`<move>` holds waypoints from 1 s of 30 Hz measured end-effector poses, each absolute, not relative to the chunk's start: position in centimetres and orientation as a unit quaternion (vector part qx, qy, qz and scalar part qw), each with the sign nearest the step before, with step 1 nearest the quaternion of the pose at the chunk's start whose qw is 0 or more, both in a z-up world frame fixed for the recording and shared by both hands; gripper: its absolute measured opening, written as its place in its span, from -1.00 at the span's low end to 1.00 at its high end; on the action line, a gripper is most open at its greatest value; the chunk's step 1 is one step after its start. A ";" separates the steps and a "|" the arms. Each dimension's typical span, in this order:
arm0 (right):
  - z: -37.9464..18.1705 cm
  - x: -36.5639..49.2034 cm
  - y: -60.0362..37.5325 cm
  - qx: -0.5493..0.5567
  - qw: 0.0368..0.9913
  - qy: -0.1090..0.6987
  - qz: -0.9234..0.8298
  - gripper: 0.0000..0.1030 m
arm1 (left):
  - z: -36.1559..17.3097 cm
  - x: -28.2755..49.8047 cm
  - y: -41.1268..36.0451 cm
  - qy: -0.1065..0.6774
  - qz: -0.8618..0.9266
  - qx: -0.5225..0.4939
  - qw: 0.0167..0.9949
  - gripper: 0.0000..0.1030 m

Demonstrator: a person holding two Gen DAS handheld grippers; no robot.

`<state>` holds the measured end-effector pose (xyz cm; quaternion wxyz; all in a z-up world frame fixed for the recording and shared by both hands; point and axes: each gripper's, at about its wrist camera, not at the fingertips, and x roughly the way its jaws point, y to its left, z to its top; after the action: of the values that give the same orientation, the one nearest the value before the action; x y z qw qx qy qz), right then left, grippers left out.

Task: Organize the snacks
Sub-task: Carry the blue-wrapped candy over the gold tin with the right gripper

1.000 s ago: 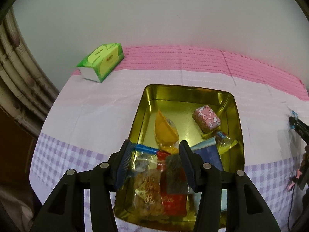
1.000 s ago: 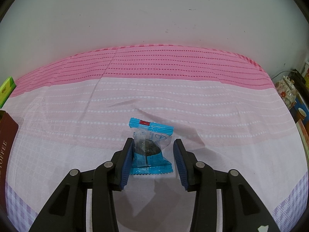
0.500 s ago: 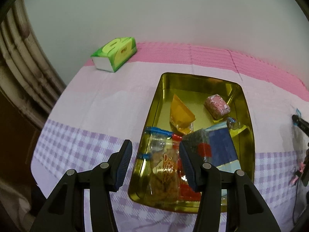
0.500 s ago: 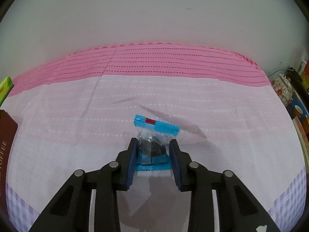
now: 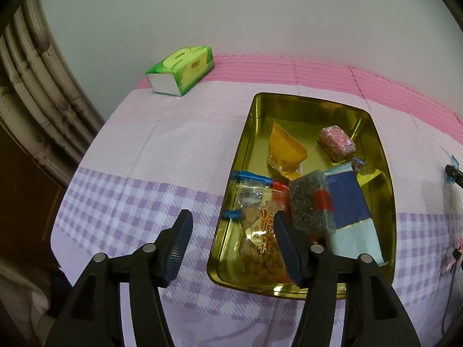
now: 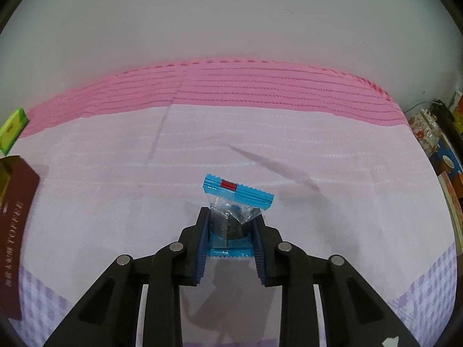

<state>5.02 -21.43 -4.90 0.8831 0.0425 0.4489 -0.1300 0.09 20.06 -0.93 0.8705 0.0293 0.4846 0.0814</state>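
Several snacks lie in the gold tin; the right gripper pinches a blue-wrapped cookie packet, the left gripper gapes empty.

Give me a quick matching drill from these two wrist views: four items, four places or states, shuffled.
Items:
1. green tissue box
2. pink patterned snack
3. blue-wrapped snack
4. left hand-held gripper

Places or states:
A. pinched in the right hand-held gripper
B. open and holding nothing
C. inside the gold tin, far end
D. on the tablecloth near the wall

Pairs: 1-D, 2-C, 3-A, 4-B
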 end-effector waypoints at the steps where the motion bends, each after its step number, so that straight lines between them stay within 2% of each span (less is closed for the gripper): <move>1: -4.4 5.0 -20.8 0.043 0.886 0.446 -0.122 -0.52 | -0.9 0.1 20.1 0.484 0.081 0.030 0.871 0.16; 14: 1.0 6.3 -6.5 0.013 0.909 0.414 0.043 -0.52 | -0.5 -0.2 21.5 0.483 0.092 0.017 0.870 0.17; 30: -0.1 7.9 3.8 -0.015 0.890 0.440 0.120 -0.52 | -0.3 -0.2 23.3 0.486 0.114 0.004 0.867 0.25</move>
<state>7.87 3.79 -0.09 0.8897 -0.0146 0.4401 0.1204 -0.23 23.26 -0.26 0.8666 0.0035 0.4858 0.1138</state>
